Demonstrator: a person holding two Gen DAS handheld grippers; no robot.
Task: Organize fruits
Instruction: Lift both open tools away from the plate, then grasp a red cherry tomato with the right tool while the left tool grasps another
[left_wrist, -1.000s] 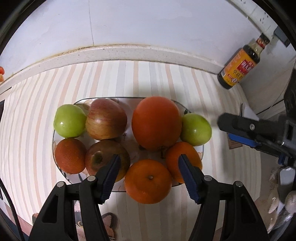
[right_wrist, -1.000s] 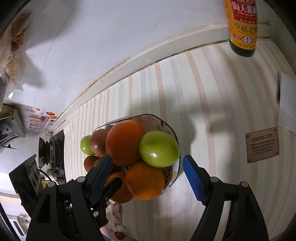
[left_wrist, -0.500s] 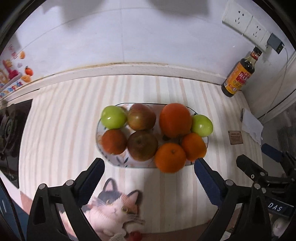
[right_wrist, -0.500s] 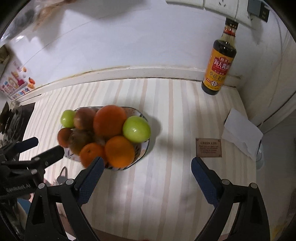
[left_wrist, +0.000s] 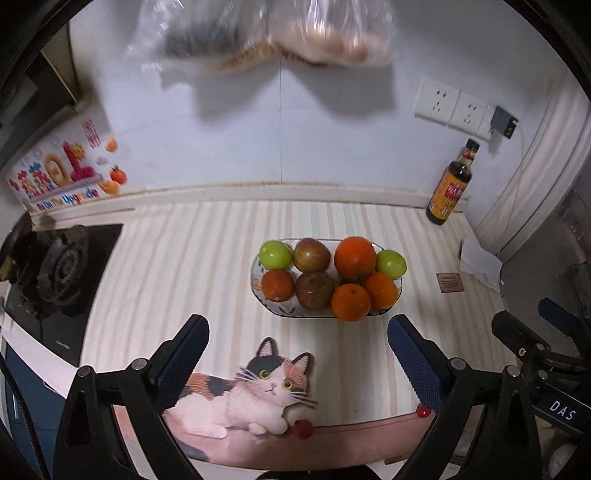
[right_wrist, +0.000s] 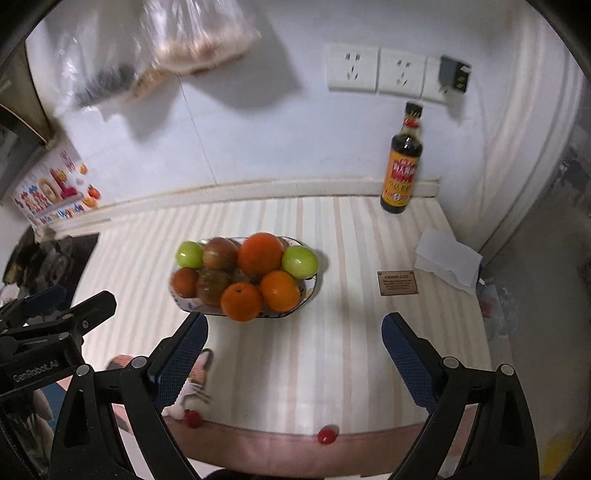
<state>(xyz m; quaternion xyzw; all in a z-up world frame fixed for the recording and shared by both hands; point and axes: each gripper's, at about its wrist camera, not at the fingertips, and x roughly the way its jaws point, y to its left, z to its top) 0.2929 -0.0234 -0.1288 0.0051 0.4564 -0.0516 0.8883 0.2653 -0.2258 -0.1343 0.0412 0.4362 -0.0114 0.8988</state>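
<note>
My left tool (left_wrist: 295, 354) and right tool (right_wrist: 293, 350) both hang apart and empty near the tabletop's (left_wrist: 192, 266) front edge. The fruits sit piled in the dish (left_wrist: 280, 312) mid-tabletop; I'd judge them sorted, so I'd hold clear.

White wall (left_wrist: 332, 147) — striped counter (left_wrist: 184, 266).
</note>
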